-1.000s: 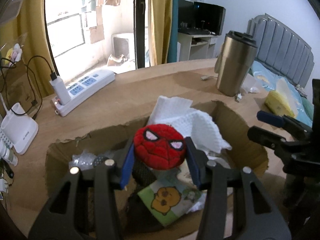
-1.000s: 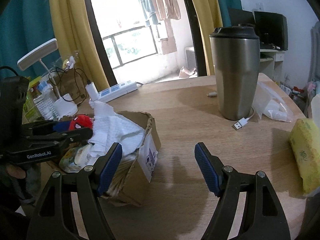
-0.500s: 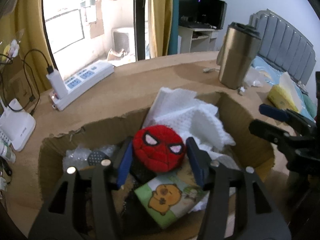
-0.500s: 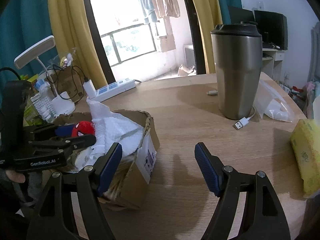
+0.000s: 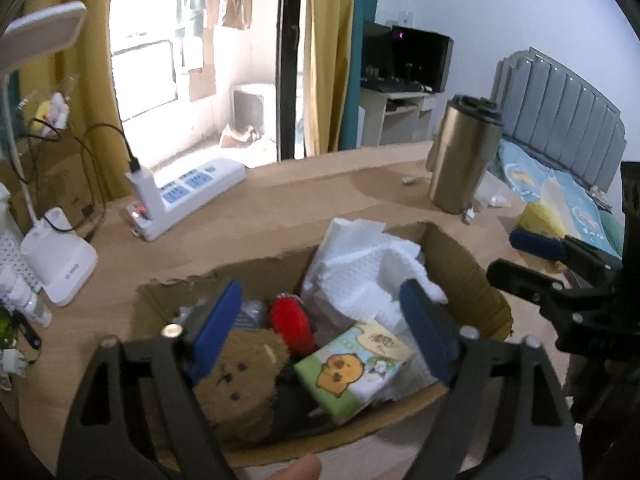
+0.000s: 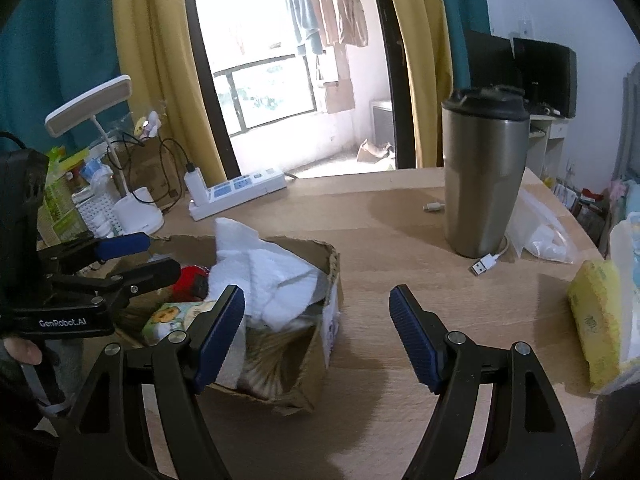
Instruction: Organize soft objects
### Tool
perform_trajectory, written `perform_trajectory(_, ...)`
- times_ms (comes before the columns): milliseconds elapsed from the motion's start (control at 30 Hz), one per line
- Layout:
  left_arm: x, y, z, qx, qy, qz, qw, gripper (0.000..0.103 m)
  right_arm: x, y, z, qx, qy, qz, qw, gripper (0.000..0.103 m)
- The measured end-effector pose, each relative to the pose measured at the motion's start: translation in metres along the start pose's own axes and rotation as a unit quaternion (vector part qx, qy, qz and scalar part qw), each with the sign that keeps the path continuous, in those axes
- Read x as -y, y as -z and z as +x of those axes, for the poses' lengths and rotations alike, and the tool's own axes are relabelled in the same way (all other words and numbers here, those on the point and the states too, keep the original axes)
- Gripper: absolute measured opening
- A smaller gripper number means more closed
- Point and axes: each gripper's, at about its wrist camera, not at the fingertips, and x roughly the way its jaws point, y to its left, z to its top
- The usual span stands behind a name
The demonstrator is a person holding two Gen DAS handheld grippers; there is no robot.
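Note:
A torn cardboard box (image 5: 472,276) sits on the wooden table. Inside lie the red Spider-Man plush (image 5: 290,322), a brown bear plush (image 5: 240,380), a white cloth (image 5: 360,264) and a tissue pack with a cartoon print (image 5: 354,368). My left gripper (image 5: 320,324) is open above the box, empty, with the red plush lying below between its fingers. My right gripper (image 6: 316,332) is open and empty over the table right of the box (image 6: 332,304). The red plush (image 6: 192,280) and white cloth (image 6: 272,272) also show in the right wrist view.
A steel tumbler (image 6: 482,176) stands at the back right with a USB plug (image 6: 482,266) and a plastic bag (image 6: 540,232) beside it. A yellow tissue pack (image 6: 596,328) lies at the right edge. A power strip (image 5: 188,196) and white lamp base (image 5: 60,256) stand at left.
My left gripper has opened and let go of the red plush, which now lies in the box. The gripper has drawn back, and the brown bear plush has come into view.

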Motion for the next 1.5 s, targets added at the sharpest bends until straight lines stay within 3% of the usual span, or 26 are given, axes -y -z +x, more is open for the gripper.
perform_trajectory(167,-0.007,0.000,-0.027,0.035,-0.006,-0.008,0.9993,0.099,-0.013,0.000,-0.012,0.007,-0.002,-0.010,1.000,0.078)
perform_trajectory(933,-0.019,0.020,-0.142,0.147,-0.056,0.002,0.9876,0.100,-0.077,-0.007,-0.086,0.059,0.012,-0.057,0.997,0.078)
perform_trajectory(1233,-0.023,0.032,-0.183,0.181,-0.047,-0.003,0.9823,0.100,-0.092,-0.010,-0.121,0.097,0.040,-0.059,0.993,0.078)
perform_trajectory(1367,-0.031,0.036,-0.202,0.201,-0.031,-0.028,0.9786,0.100,-0.096,-0.011,-0.136,0.114,0.056,-0.062,0.990,0.078)
perform_trajectory(1500,-0.035,0.039,-0.211,0.210,-0.038,-0.031,0.9766,0.100,-0.099,-0.012,-0.145,0.124,0.073,-0.065,0.987,0.078)
